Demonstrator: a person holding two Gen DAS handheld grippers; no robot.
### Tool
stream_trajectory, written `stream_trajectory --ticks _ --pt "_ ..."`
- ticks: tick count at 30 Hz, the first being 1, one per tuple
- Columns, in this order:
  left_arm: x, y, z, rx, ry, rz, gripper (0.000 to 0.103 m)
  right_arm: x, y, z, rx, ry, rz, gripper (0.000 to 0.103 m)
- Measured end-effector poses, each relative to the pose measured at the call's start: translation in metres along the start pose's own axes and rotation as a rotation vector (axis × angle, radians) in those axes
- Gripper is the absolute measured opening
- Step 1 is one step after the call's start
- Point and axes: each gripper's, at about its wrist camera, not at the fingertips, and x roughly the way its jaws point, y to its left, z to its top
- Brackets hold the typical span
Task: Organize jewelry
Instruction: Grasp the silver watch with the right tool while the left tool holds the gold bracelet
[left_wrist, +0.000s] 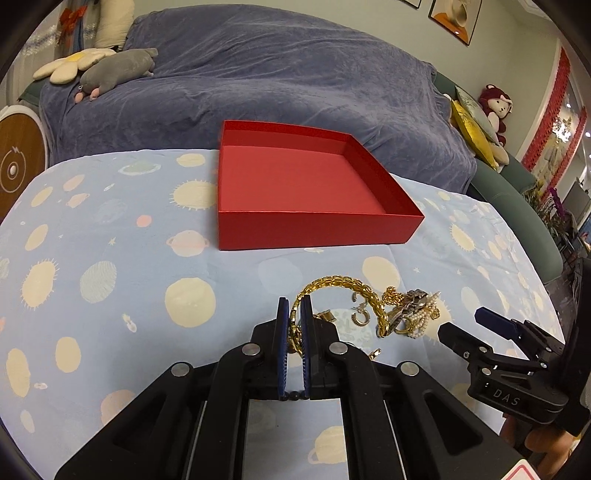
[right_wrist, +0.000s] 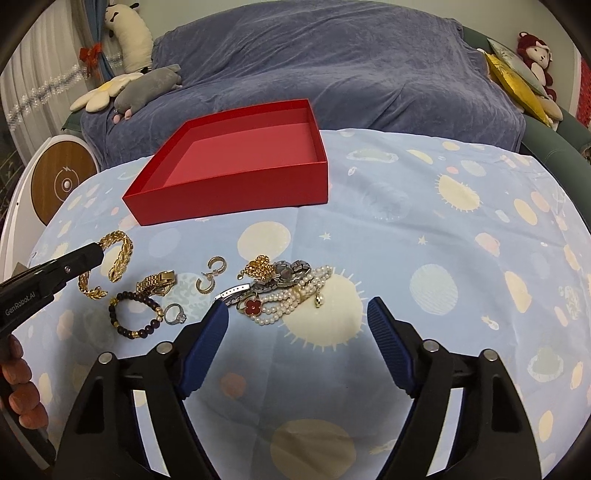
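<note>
While the left gripper (left_wrist: 295, 314) clenches the gold chain bracelet (left_wrist: 332, 286), its carry to the red box (left_wrist: 303, 225) comes next; the right gripper (right_wrist: 295, 314) hovers with jaws released.

I am working in a home living room. Straight ahead of my tool stands a sofa (left_wrist: 280, 74) draped in a blue-grey throw, with plush toys (left_wrist: 114, 70) at its far left and cushions (left_wrist: 469, 125) at its far right. Framed pictures (left_wrist: 456, 18) hang above. Under my tool lies a planet-print cloth (left_wrist: 110, 258).
</note>
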Motion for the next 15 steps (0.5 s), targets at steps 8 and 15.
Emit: stream_trajectory --ticks 8,15 --pt "-0.002 0.002 -0.004 0.004 -0.003 0.019 0.004 0.011 0.018 0.000 -0.040 0.020 0.047 0.064" --pt "-0.002 0.004 -0.001 0.004 -0.007 0.025 0.004 0.028 0.026 0.010 -0.020 0.072 0.134 0.059"
